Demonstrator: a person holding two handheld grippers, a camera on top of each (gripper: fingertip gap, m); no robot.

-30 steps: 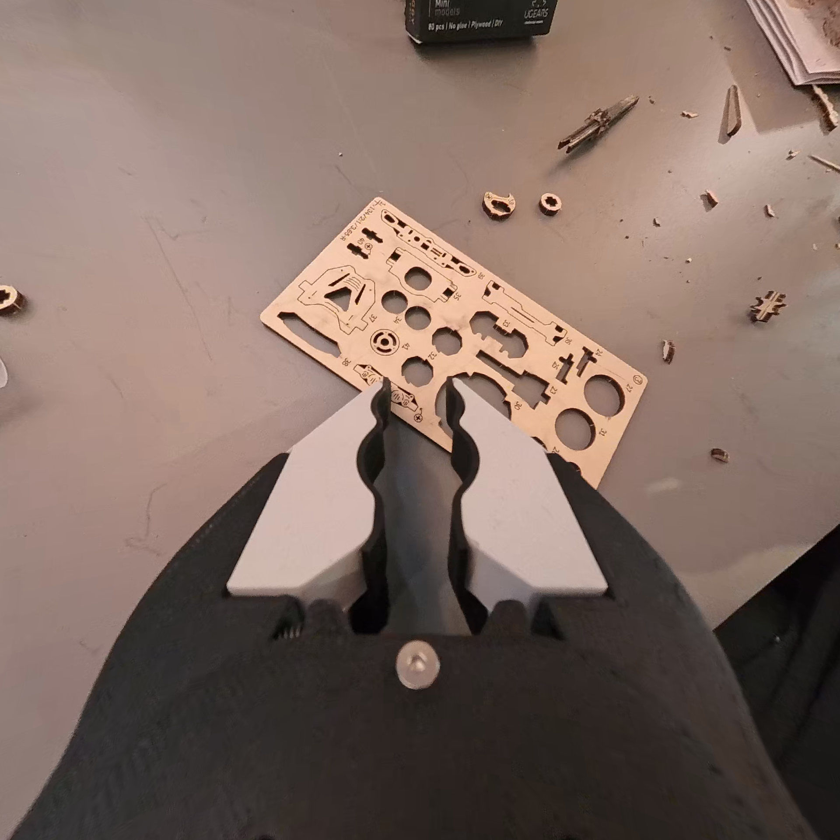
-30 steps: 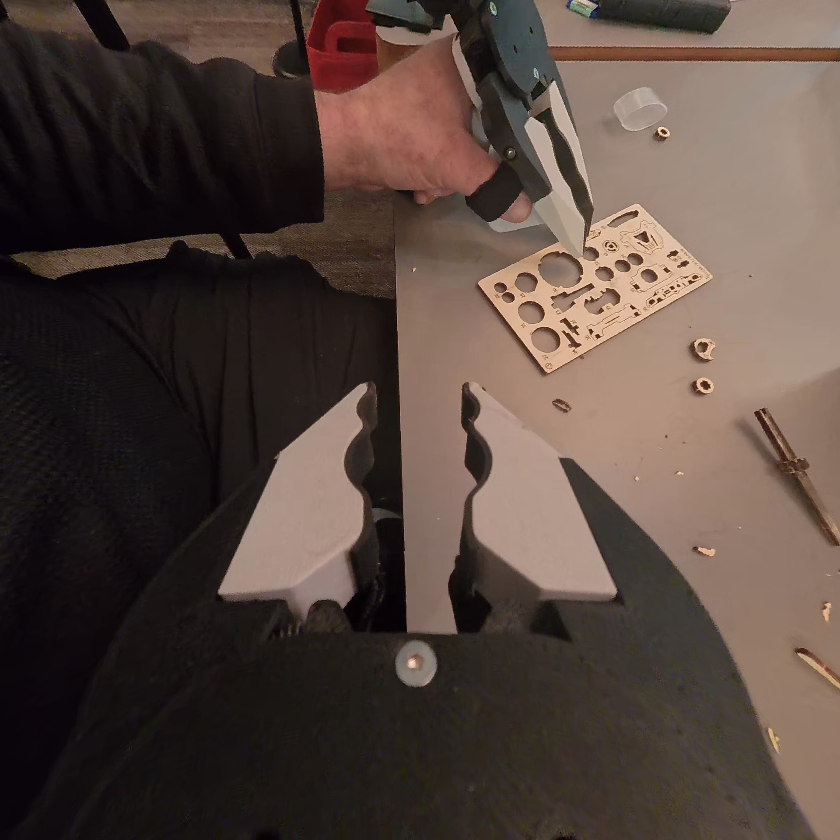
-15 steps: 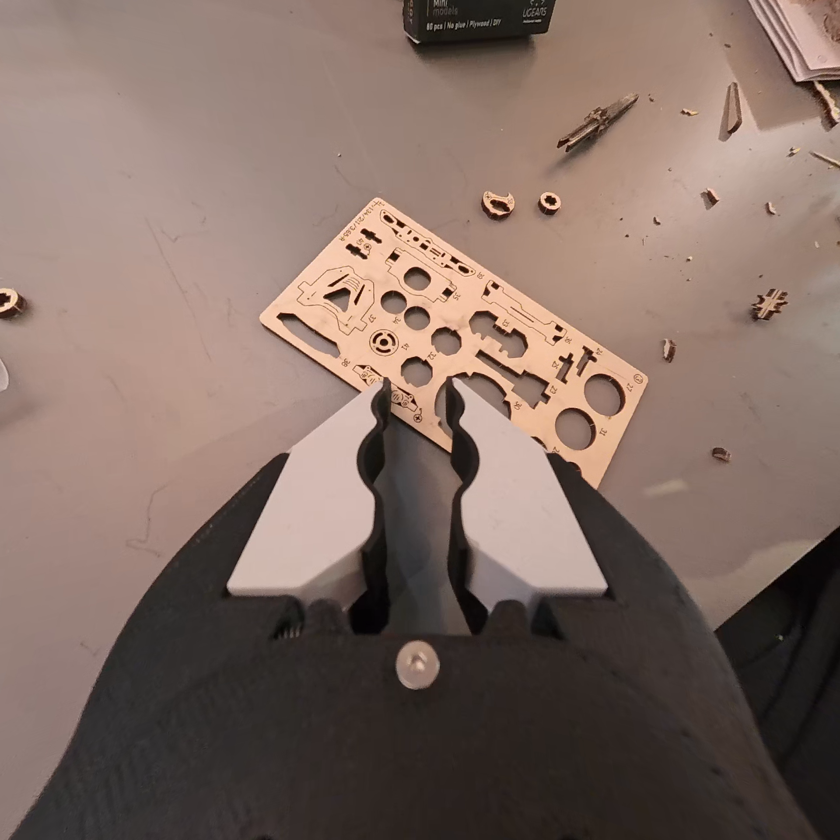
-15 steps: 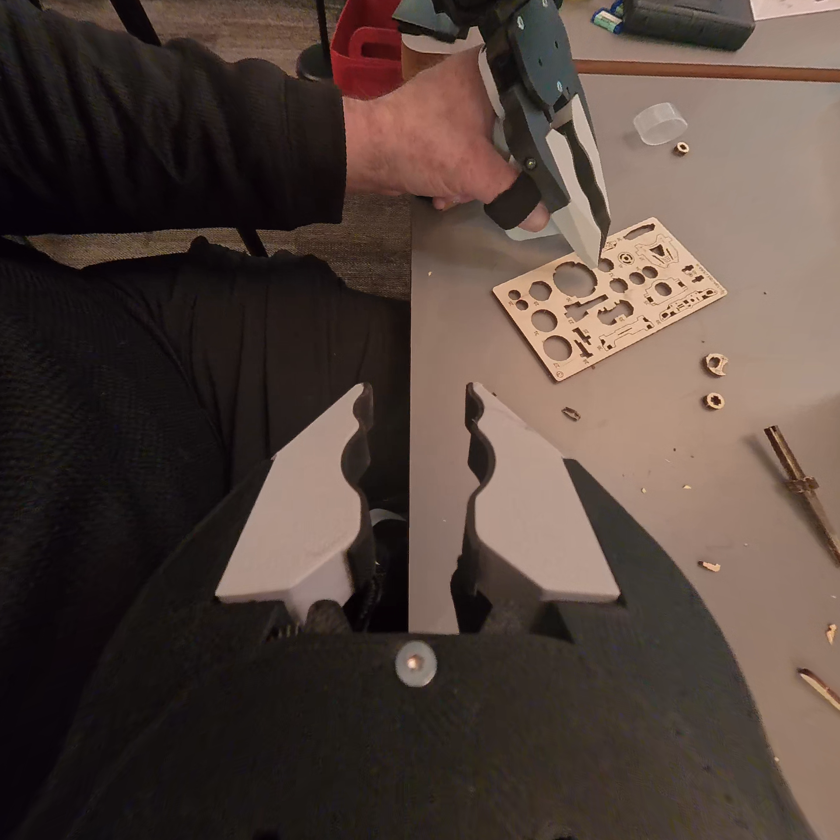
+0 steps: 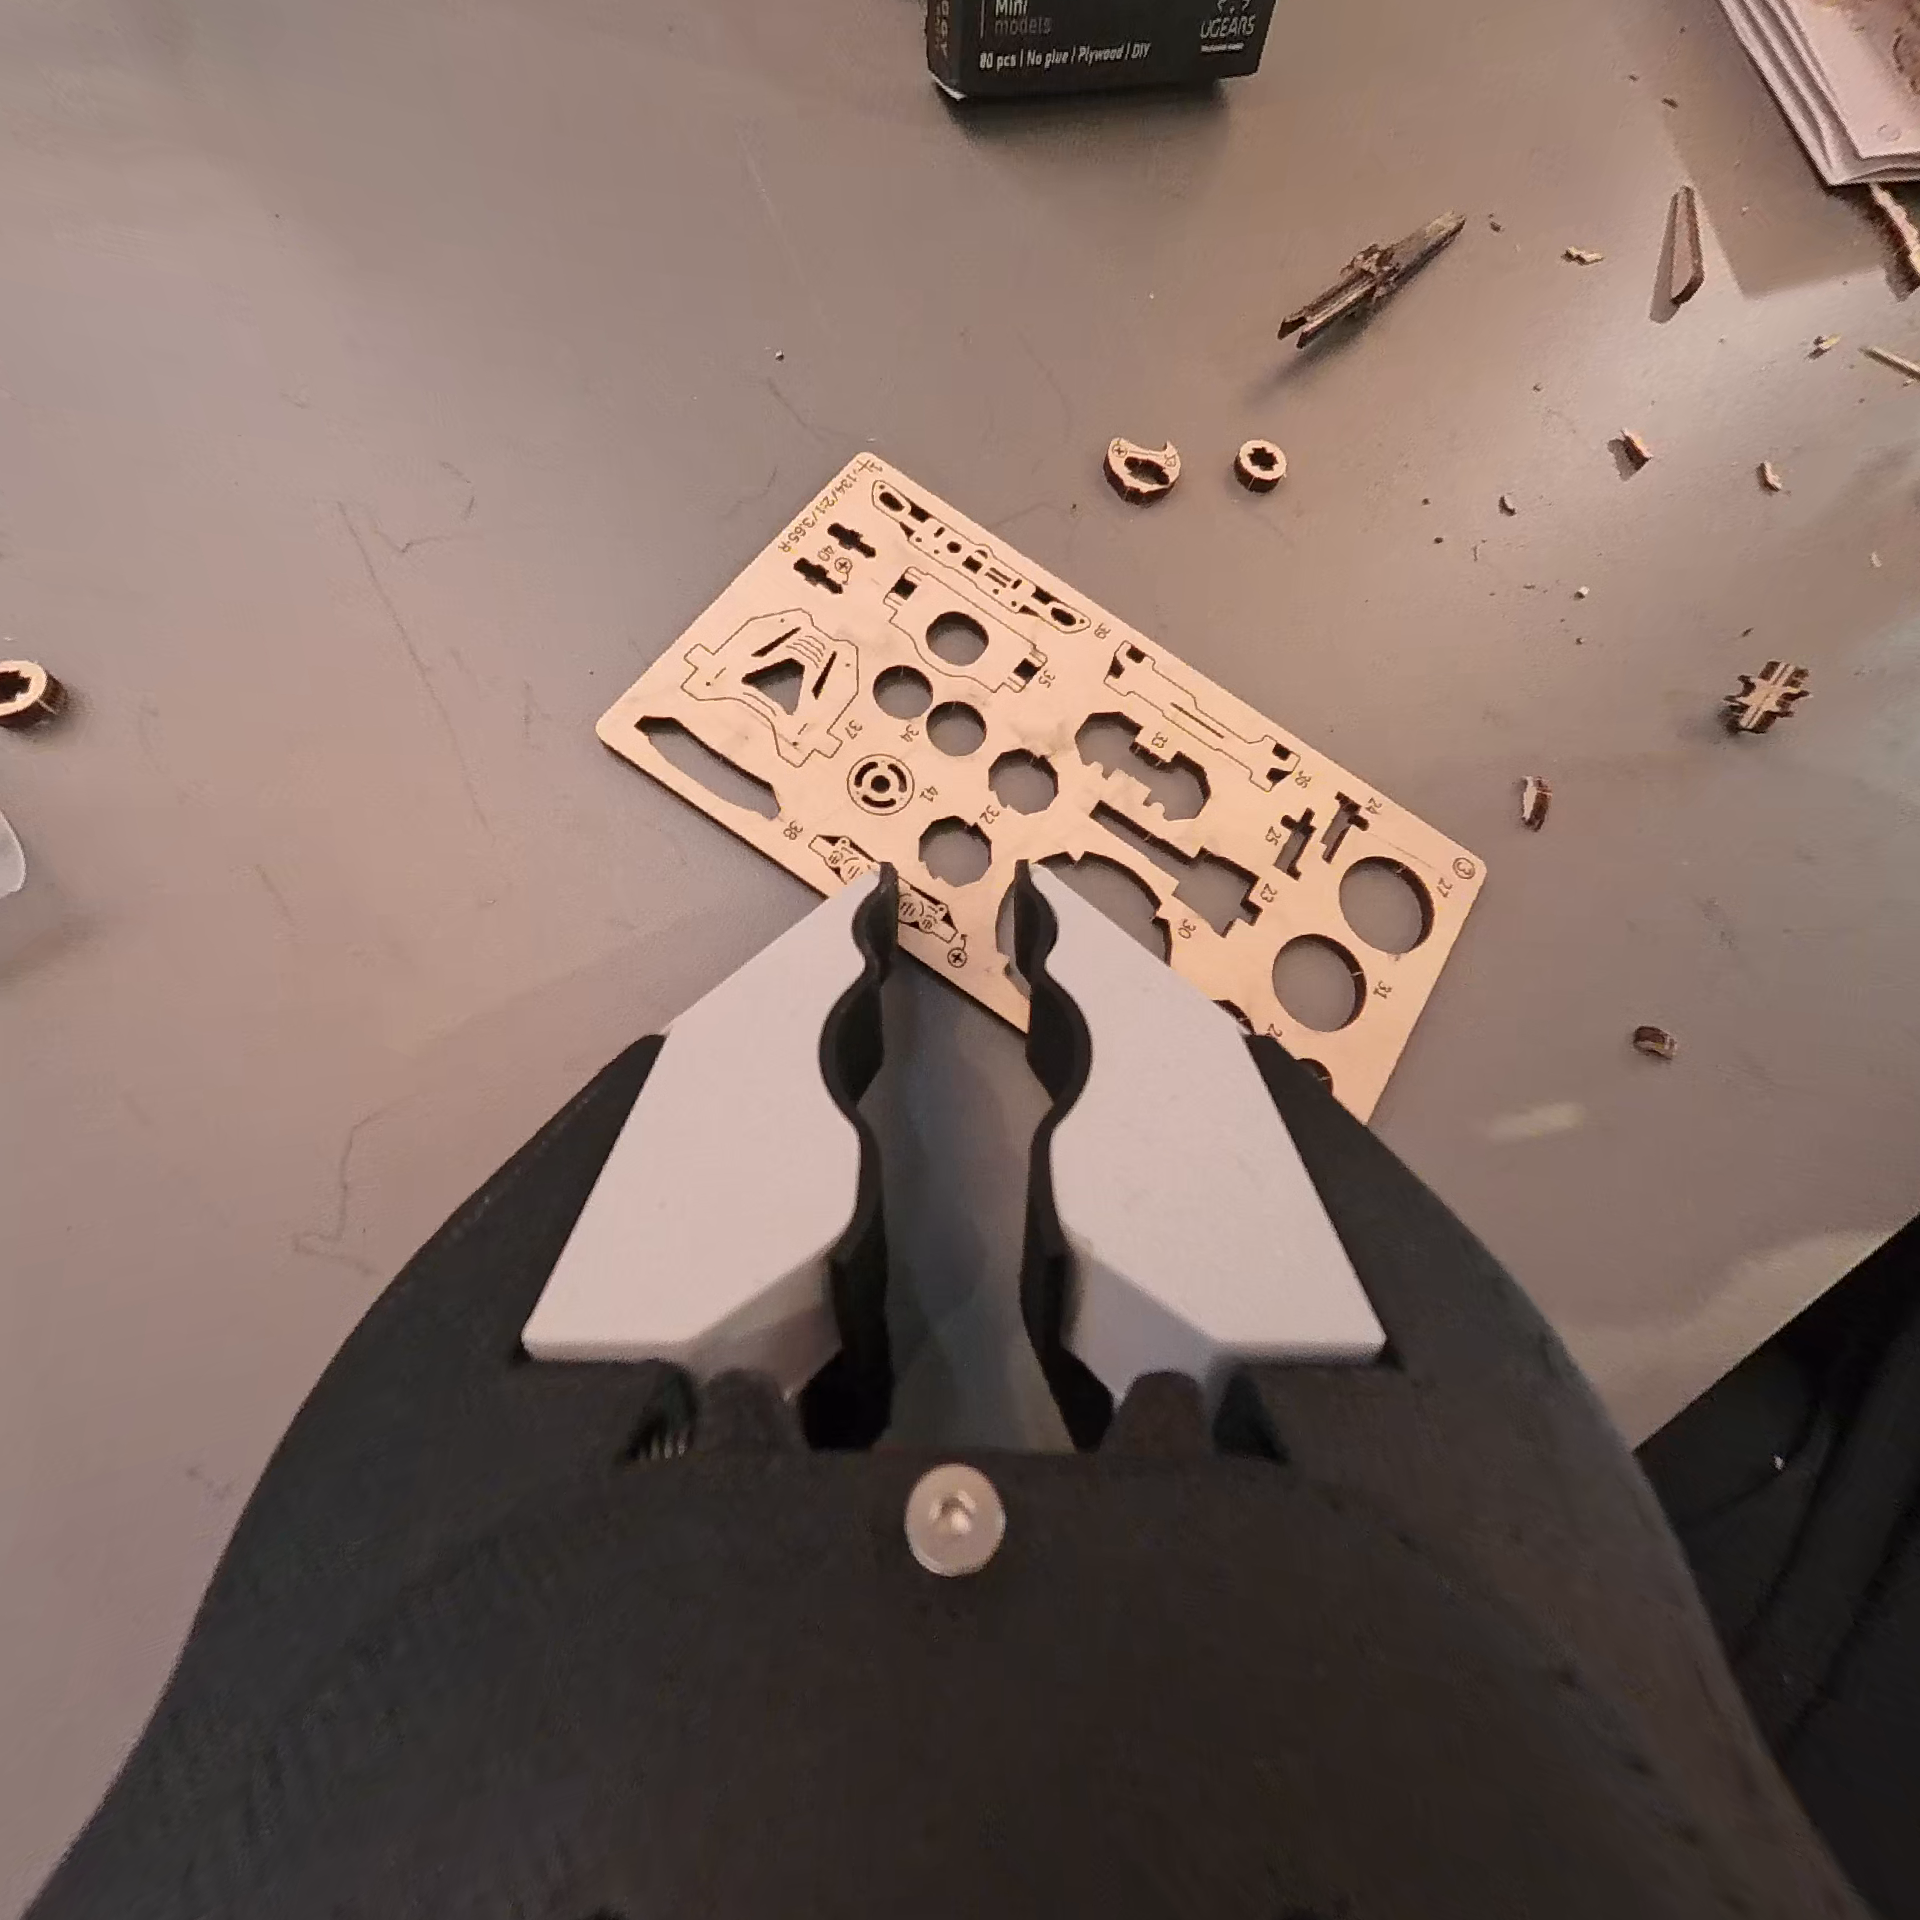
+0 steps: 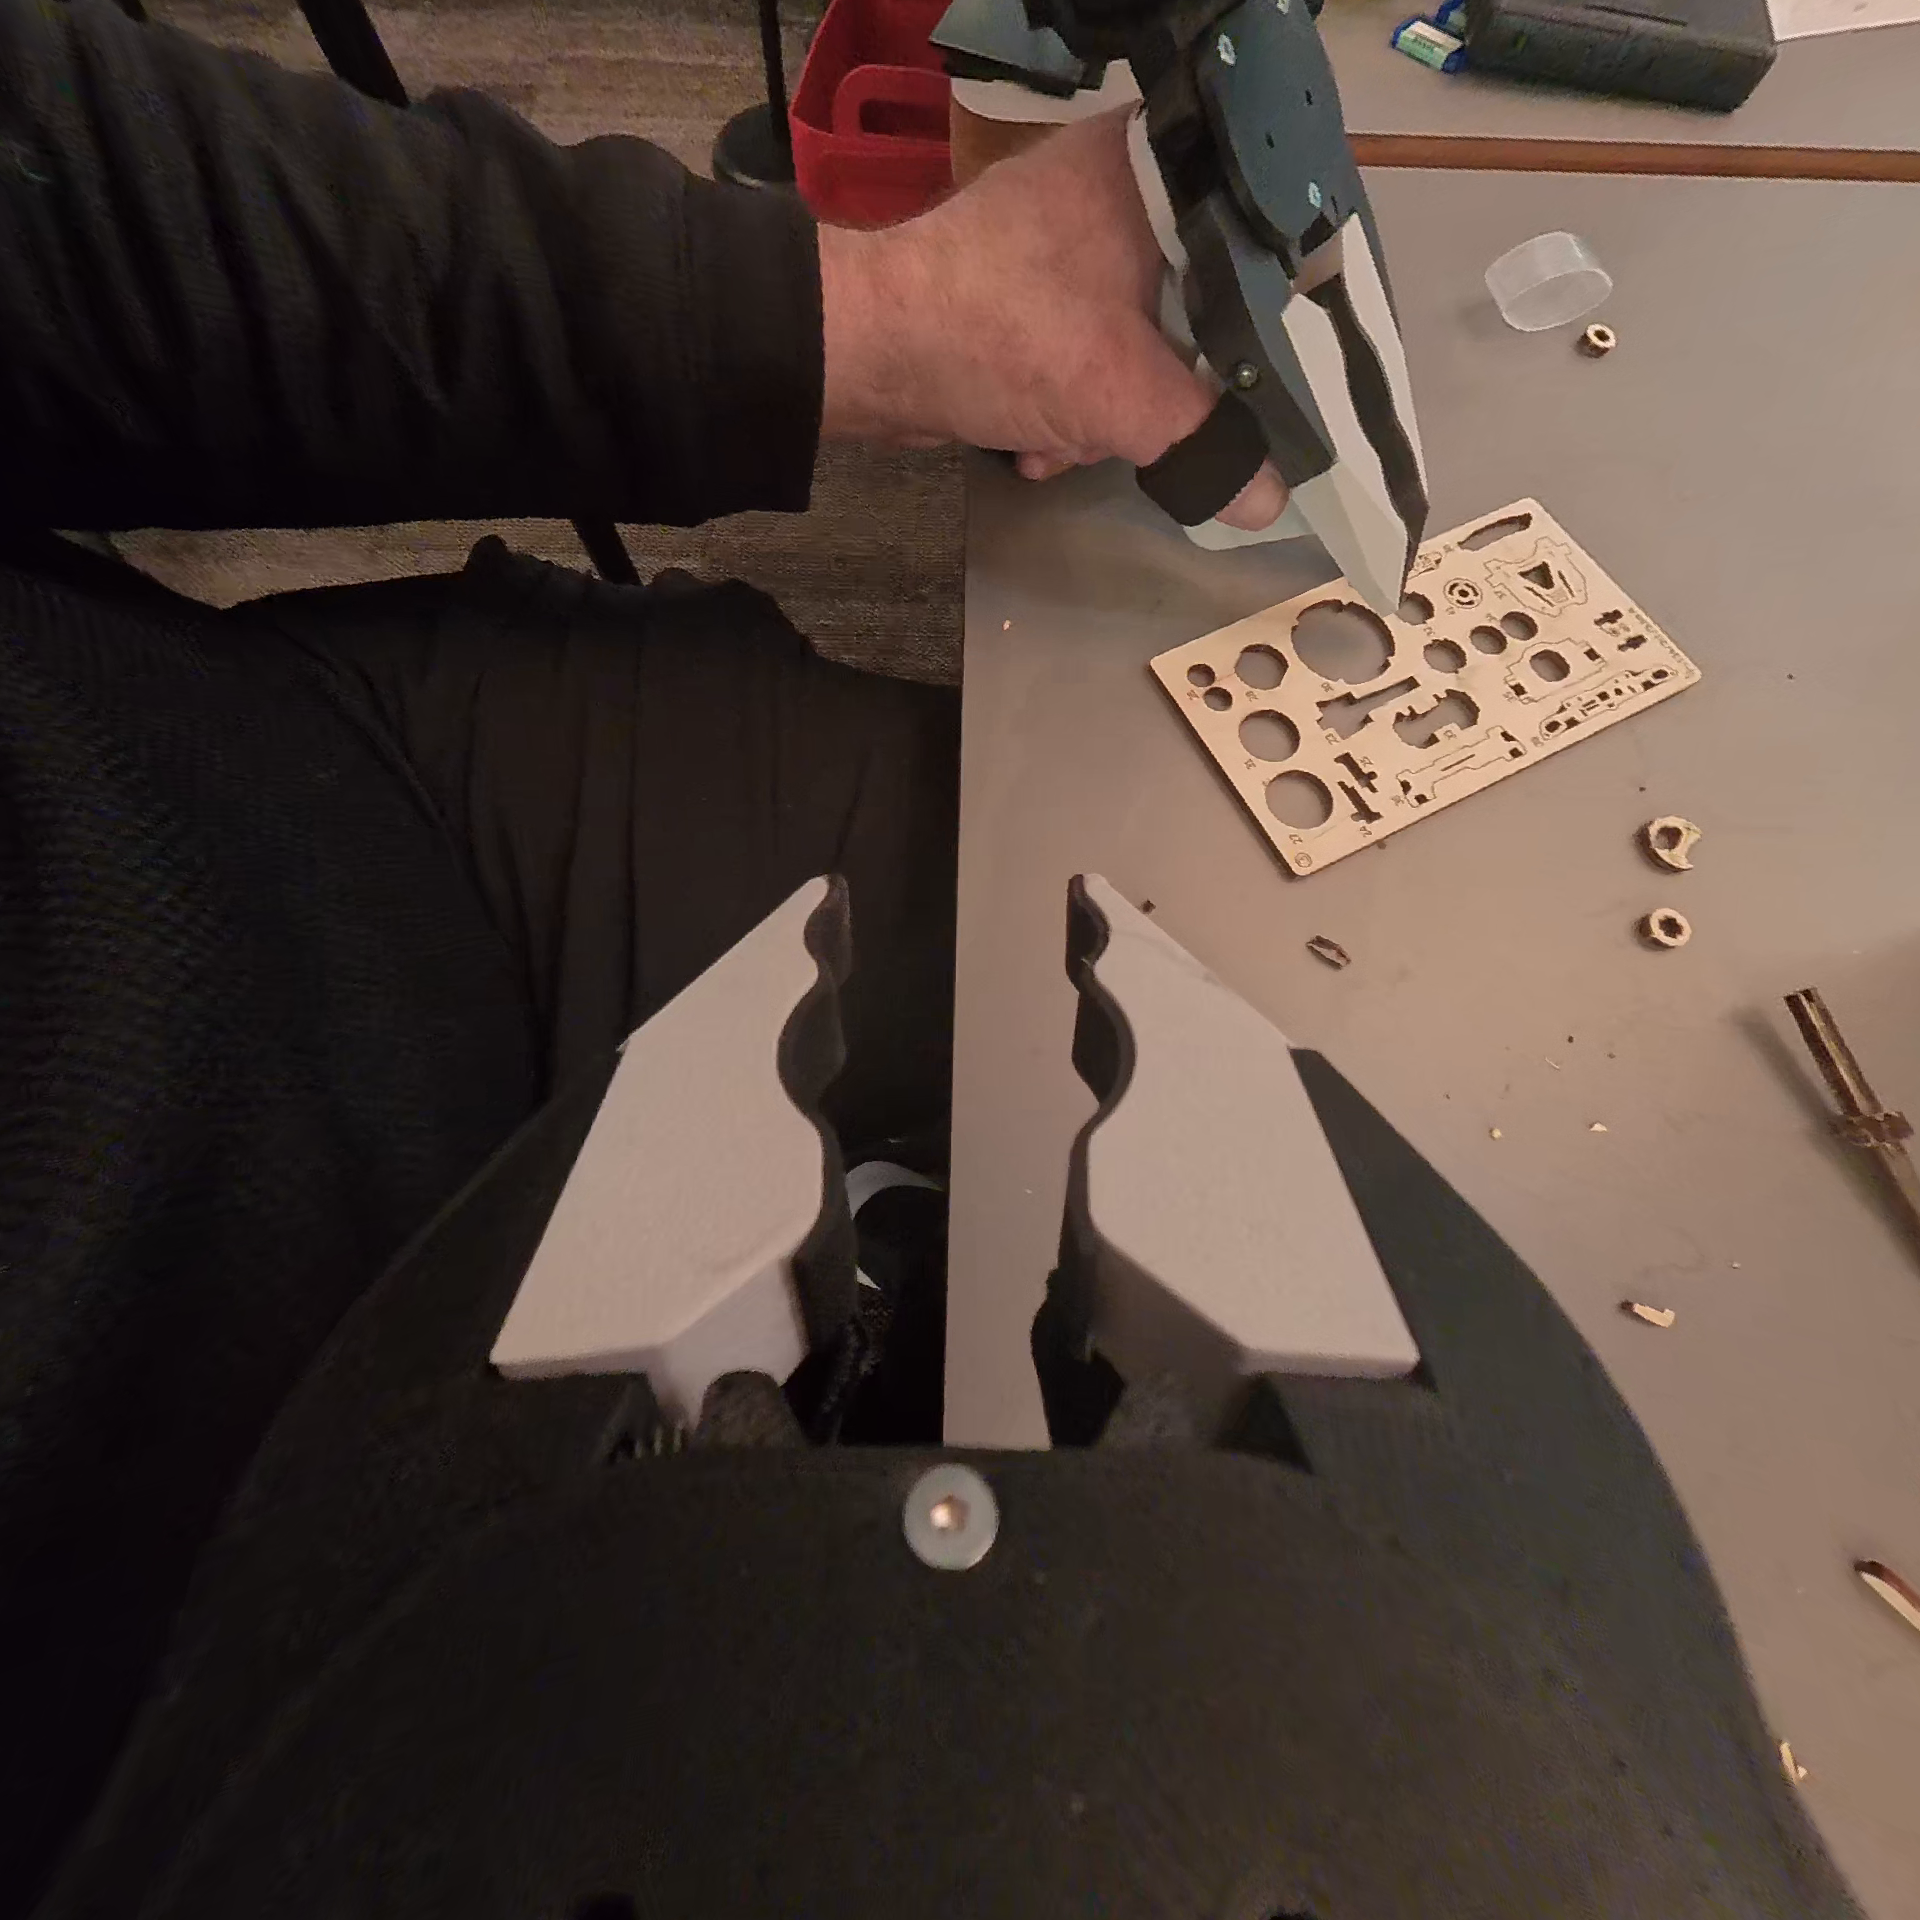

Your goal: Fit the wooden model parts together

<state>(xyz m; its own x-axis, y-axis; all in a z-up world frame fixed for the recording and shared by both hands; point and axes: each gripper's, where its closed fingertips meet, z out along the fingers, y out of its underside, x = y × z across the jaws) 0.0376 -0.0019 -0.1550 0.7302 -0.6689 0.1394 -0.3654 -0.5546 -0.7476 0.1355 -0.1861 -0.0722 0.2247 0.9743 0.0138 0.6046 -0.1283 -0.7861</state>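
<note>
A thin plywood sheet [image 5: 1060, 686] of laser-cut model parts, with several holes where parts are gone, lies flat on the grey table [image 5: 416, 416]. My left gripper [image 5: 953, 883] is open a little and empty, its tips at the sheet's near edge. In the right wrist view the left gripper [image 6: 1392, 582], held by a hand, points down onto the sheet [image 6: 1558, 727]. My right gripper [image 6: 956, 899] is open and empty, level with the table's near edge, partly over a person's dark lap. Two small loose wooden pieces [image 5: 1141, 473] [image 5: 1260, 464] lie beyond the sheet.
A slim assembled wooden stick [image 5: 1371, 275], a cross-shaped piece [image 5: 1766, 696], a ring [image 5: 21, 694] and wood chips lie scattered. A black box [image 5: 1101, 47] and a booklet [image 5: 1849, 94] sit at the far edge. A clear plastic cap [image 6: 1548, 281] stands far right. Some 25 cm of space lies between my two pairs of fingers. My left gripper's tips are some 15 cm from the clear plastic cap [image 6: 1548, 281].
The left gripper has stayed at the sheet's edge. The right gripper has shifted slightly, so the sheet and the left hand sit a bit further right in its view.
</note>
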